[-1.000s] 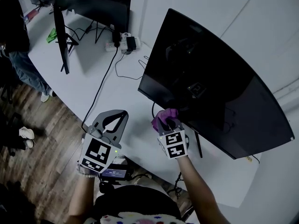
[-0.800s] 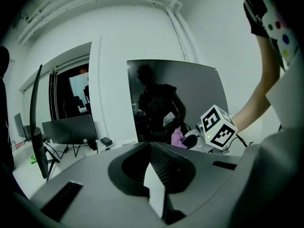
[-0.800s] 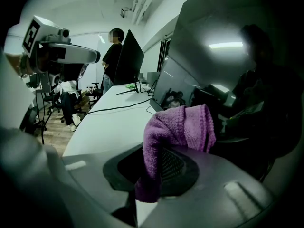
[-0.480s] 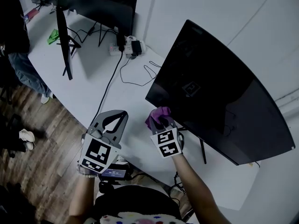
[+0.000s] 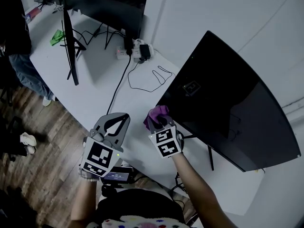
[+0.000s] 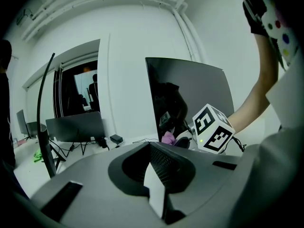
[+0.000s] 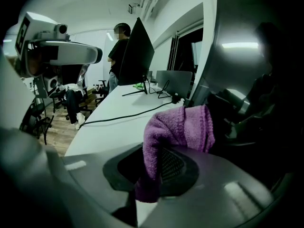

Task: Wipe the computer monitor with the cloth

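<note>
The big curved black monitor stands on the white desk, its dark screen reflecting the grippers. My right gripper is shut on a purple cloth just off the screen's lower left corner; whether the cloth touches the glass I cannot tell. In the right gripper view the cloth bunches out of the closed jaws beside the monitor. My left gripper hangs over the desk's near edge, jaws shut and empty. Its own view shows the monitor, the cloth and the right gripper's marker cube.
A second monitor seen edge-on and a third stand at the far end, with a power strip and a black cable trailing across the desk. A person stands at the left on the wooden floor.
The view has swung, so the monitor sits further right. My right gripper with the cloth has drifted slightly left and up, staying near the screen's lower left corner. The left gripper has barely moved.
</note>
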`<state>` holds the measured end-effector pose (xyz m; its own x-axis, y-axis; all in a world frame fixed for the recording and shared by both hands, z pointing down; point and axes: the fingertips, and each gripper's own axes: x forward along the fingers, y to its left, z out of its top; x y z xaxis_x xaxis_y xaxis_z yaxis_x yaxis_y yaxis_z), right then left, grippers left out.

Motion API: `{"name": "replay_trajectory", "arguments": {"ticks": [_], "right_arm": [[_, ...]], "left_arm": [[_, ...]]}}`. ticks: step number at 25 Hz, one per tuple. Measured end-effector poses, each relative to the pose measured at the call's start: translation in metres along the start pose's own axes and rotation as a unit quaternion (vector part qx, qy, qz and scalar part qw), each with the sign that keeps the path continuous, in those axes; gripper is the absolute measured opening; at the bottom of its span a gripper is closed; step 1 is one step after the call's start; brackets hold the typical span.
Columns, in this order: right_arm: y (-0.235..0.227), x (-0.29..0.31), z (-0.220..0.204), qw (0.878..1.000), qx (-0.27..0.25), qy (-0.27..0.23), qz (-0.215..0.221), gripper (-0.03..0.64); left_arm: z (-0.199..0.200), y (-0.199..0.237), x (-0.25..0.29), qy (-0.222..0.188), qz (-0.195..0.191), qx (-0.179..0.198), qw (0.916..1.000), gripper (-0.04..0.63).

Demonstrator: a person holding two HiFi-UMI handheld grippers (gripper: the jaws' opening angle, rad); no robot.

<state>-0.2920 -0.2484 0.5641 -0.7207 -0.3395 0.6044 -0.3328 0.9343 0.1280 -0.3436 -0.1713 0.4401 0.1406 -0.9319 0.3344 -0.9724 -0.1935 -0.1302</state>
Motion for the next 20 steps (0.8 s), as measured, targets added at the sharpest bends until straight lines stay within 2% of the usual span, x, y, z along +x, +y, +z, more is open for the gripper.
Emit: {"name": "replay_trajectory", "arguments": {"ticks": [6,13,20], "right_arm": [[0.008,0.014,0.019,1.0,0.011,-0.005,0.013,0.067],[0.018,0.02,0.051,0.999,-0.008,-0.022,0.026,0.067],[0.001,0.017,0.052,0.998,0.05,-0.026,0.012,0.067]], "left_arm": [[-0.004,0.015,-0.004,0.001,0.001,0.003,1.0,0.006],[-0.002,0.031,-0.009,-0.003,0.009,0.006,0.9999,0.006],[-0.001,0.034,-0.002,-0.007,0.005,0.006,0.9999,0.006]]}}
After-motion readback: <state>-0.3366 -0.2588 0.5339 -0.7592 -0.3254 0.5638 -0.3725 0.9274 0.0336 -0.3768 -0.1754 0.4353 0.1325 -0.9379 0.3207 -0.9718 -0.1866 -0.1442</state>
